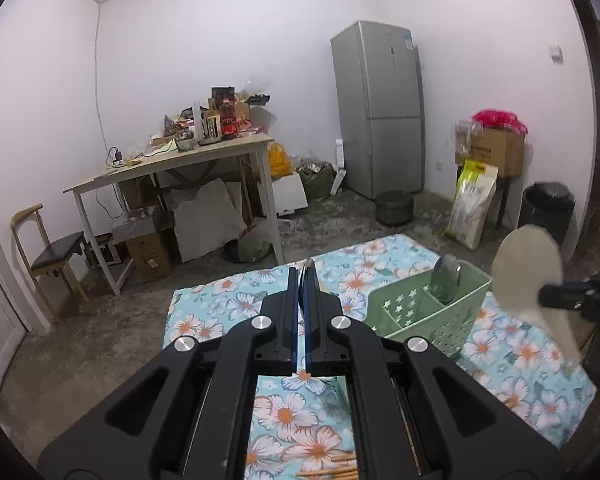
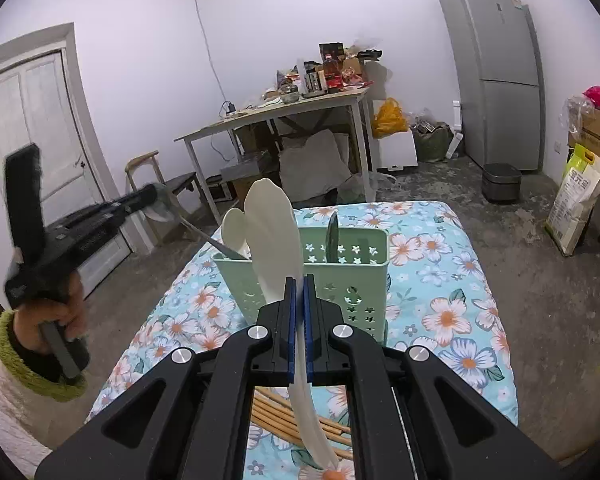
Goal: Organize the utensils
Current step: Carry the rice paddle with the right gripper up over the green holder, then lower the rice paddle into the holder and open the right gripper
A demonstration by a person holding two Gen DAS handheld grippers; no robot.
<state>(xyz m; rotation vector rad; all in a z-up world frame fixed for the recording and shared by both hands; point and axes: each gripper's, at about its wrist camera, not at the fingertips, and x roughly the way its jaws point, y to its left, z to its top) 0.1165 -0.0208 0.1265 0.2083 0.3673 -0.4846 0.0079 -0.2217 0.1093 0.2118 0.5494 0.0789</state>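
A white plastic rice paddle (image 2: 274,240) is clamped in the right gripper (image 2: 299,280), just short of the pale green perforated plastic caddy (image 2: 364,276) at twelve o'clock. A thin metal utensil (image 1: 309,272) is pinched in the left gripper (image 1: 303,276). Already stowed: a small white spoon (image 2: 235,226) and a dark ladle (image 2: 333,236). Bamboo chopsticks (image 2: 276,412) remain at six o'clock.

1. Right wrist view: basket (image 2: 340,276) stands on the cloth (image 2: 440,280) at frame centre, w/ a small spoon (image 2: 235,226) in its left compartment and a metal utensil (image 2: 333,236) in the right one.
2. Rice paddle (image 2: 272,224) rises in front of the basket, clamped in the right gripper (image 2: 299,280).
3. Chopsticks (image 2: 276,416) lie on the cloth at bottom centre.
4. Left gripper (image 2: 148,194), mid left, carried by a hand (image 2: 54,312) at lower left.
5. Background: table (image 2: 284,114) upper centre, fridge (image 2: 496,72) upper right, door (image 2: 32,128) upper left.
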